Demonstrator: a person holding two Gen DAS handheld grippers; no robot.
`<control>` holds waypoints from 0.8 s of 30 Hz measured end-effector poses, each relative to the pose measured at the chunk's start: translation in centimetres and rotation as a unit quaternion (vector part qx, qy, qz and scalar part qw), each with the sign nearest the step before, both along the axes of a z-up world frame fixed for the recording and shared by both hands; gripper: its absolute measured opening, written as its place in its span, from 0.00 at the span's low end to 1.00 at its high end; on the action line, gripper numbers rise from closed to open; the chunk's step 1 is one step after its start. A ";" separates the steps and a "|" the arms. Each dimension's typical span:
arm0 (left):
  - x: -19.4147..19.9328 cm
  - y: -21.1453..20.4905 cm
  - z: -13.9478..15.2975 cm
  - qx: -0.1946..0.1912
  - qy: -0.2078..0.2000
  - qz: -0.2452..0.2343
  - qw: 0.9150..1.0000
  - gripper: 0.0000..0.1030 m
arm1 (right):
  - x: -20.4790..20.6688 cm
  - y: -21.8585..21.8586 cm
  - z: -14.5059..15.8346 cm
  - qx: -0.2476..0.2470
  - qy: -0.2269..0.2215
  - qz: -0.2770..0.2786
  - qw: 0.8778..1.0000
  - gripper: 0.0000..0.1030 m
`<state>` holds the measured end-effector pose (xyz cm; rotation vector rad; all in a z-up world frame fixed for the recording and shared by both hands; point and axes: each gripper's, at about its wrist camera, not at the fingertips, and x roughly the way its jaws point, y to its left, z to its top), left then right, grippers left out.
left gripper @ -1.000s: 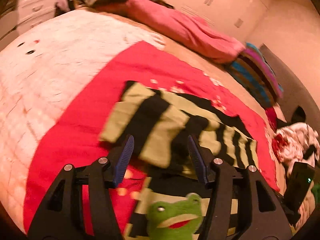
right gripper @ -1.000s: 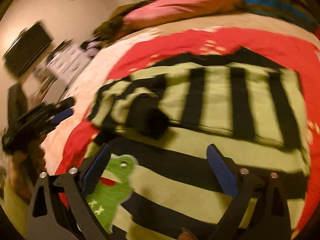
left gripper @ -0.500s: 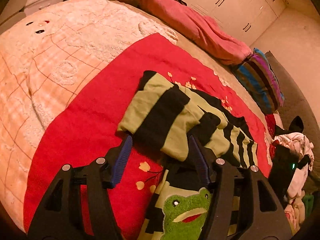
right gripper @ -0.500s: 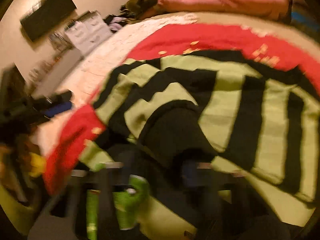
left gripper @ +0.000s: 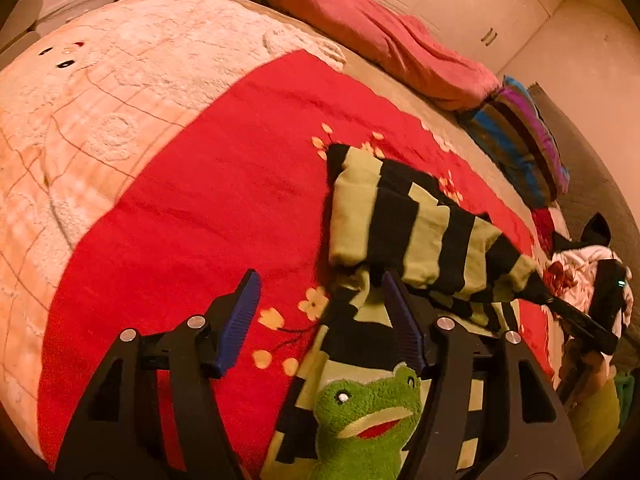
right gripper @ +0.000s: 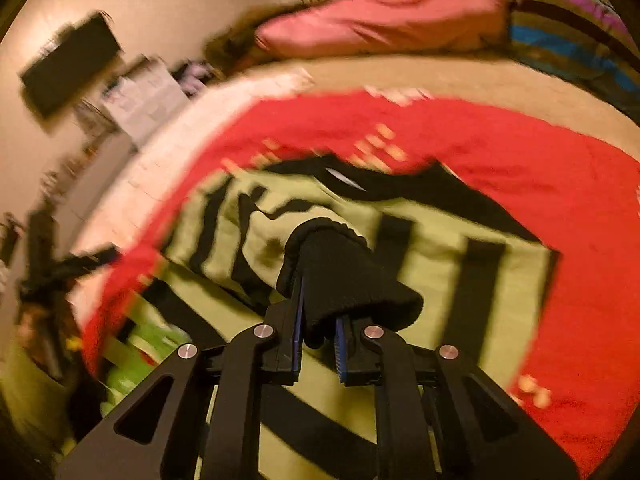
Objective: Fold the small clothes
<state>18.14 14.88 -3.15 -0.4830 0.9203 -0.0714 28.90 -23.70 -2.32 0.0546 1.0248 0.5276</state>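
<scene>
Because the striped sweater [left gripper: 404,232] lies spread on the red blanket [left gripper: 192,208] across the bed [left gripper: 100,100], with one sleeve already laid over its body, we judge it a soft, light, limp knit that will sag and drag wherever it is not supported, so we would take it at hems, cuffs and corners rather than mid-panel. Its plush frog patch [left gripper: 368,412] near the lower edge adds a little bulk and may resist a flat crease. On the right, our right gripper [right gripper: 318,320] points steeply down over the garment, its jaws nearly together and pinching the black ribbed sleeve cuff [right gripper: 340,276], which bunches over the pads; the view is smeared, so we cannot tell how deep the bite goes. On the left, our left gripper [left gripper: 320,320] tilts down at the sweater's near edge, jaws opening to a middling gap, with only blanket and a fold of knit showing between the blue pads [left gripper: 240,316] and nothing pressed.
</scene>
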 end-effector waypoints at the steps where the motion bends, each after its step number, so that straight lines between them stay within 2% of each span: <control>1: 0.0 -0.3 -0.1 0.003 0.002 -0.004 1.000 0.53 | 0.1 -0.3 -1.6 -0.017 0.015 -0.012 1.000 0.14; 3: 0.1 -1.1 -0.1 0.010 0.003 -0.014 1.000 0.53 | -0.1 -0.8 -3.6 -0.025 0.032 -0.033 0.999 0.20; 4: 0.1 -1.3 -0.1 0.015 0.004 -0.017 1.000 0.53 | -0.6 -1.3 -4.1 -0.014 0.032 -0.051 0.998 0.24; 5: 0.1 -1.6 0.0 0.020 0.004 -0.020 1.000 0.53 | -1.2 -2.1 -4.4 0.017 0.031 -0.068 0.997 0.27; 8: 0.0 -2.3 0.2 0.029 0.002 -0.028 0.999 0.57 | -2.9 -3.5 -4.0 0.064 0.006 -0.077 0.995 0.34; 12: 0.4 -3.0 -0.1 0.030 0.007 -0.036 0.999 0.58 | -4.5 -3.0 -3.3 0.036 -0.027 -0.037 0.998 0.36; 14: 0.6 -3.6 -0.2 0.033 0.010 -0.042 0.999 0.58 | -4.2 -2.6 -3.4 0.009 -0.039 -0.024 0.999 0.40; 16: 0.8 -4.3 -0.1 0.037 0.011 -0.050 0.998 0.58 | -3.3 -2.2 -3.5 -0.001 -0.046 -0.017 0.999 0.45; 18: 1.1 -5.1 0.2 0.037 0.007 -0.059 0.998 0.58 | -2.3 -1.7 -3.9 -0.008 -0.044 -0.006 0.999 0.46; 19: 1.2 -5.4 0.4 0.039 0.005 -0.063 0.997 0.59 | -1.8 -1.4 -4.1 -0.009 -0.033 0.006 0.999 0.39; 21: 1.2 -6.0 0.7 0.040 0.000 -0.072 0.997 0.59 | -0.9 -1.7 -4.4 0.031 0.008 0.042 0.999 0.12; 24: 1.1 -6.4 0.5 0.044 0.002 -0.077 0.996 0.61 | -0.3 -3.5 -3.5 0.081 0.046 0.058 0.994 0.12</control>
